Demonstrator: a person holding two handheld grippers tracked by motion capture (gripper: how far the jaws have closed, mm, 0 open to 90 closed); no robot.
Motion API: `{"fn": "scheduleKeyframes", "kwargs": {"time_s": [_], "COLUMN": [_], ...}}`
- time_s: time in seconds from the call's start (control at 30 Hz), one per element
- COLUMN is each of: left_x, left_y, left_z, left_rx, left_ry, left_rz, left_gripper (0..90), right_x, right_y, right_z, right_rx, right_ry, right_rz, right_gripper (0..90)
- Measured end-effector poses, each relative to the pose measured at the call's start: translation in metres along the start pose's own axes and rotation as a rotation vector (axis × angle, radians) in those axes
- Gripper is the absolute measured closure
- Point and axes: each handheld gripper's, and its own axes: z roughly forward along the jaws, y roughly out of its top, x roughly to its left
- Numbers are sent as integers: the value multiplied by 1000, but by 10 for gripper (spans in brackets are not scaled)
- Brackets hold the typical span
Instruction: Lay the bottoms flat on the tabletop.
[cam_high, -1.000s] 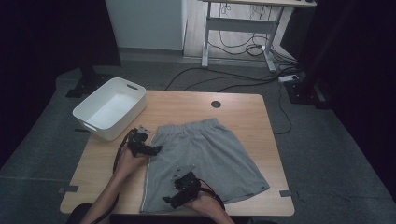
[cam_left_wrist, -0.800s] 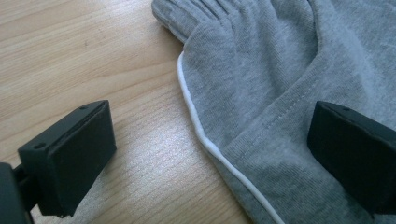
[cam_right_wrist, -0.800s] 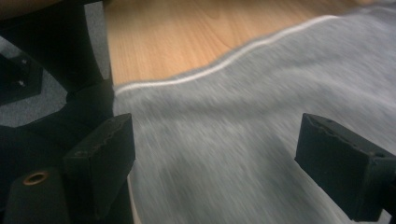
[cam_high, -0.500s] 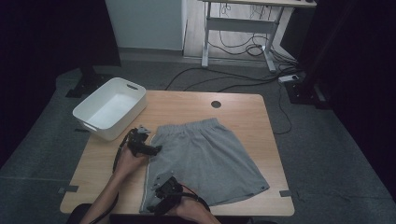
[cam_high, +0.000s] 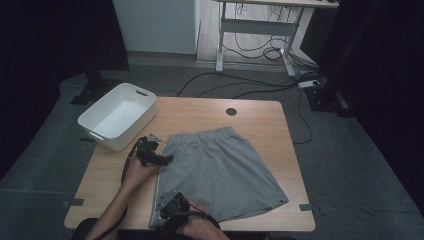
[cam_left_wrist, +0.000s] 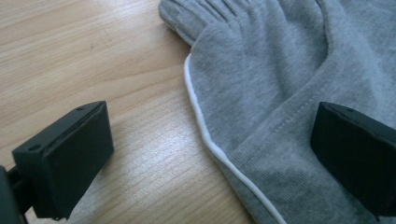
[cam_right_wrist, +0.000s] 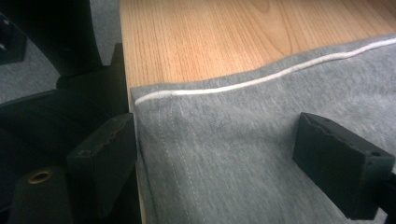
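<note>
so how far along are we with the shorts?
Done: grey shorts lie spread flat on the table. In hand: left gripper open at the waistband side, right gripper open over the near hem corner; neither grips. Left: every fold, perhaps the white bin.

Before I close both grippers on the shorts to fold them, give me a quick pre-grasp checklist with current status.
1. Left gripper open: ok, its fingers stand wide apart.
2. Left gripper straddles the white-piped side edge of the grey shorts near the waistband: ok.
3. Right gripper open: ok.
4. Right gripper at the leg hem corner by the table front edge: ok, cloth lies between the fingers.
5. Fingers pressing on cloth: not ok, neither pair has closed yet.
6. Shorts lie flat: ok, apart from small folds near the waistband.
7. White bin clear of the shorts: ok.
</note>
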Motion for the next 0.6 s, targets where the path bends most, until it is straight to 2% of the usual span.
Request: {"fn": "scheduleKeyframes", "kwargs": {"time_s": [0.17, 0.37, 0.43, 0.6], "left_x": [5, 8, 9, 12], "left_y": [1, 3, 3, 4], "left_z": [0, 2, 2, 1], "left_rx": [-6, -9, -16, -29], "left_ry": [30, 33, 32, 32], "left_rz": [-22, -20, -25, -26], "left_gripper": [1, 22, 35, 86], "right_x": [-1, -4, -4, -4], "right_y": [-1, -2, -2, -2], "right_z": [-1, -4, -5, -8], "right_rx": [-4, -9, -8, -4], "right_ry": [-7, -14, -16, -12], "right_rz": [1, 9, 12, 9], "right_gripper": [171, 257, 293, 454]}}
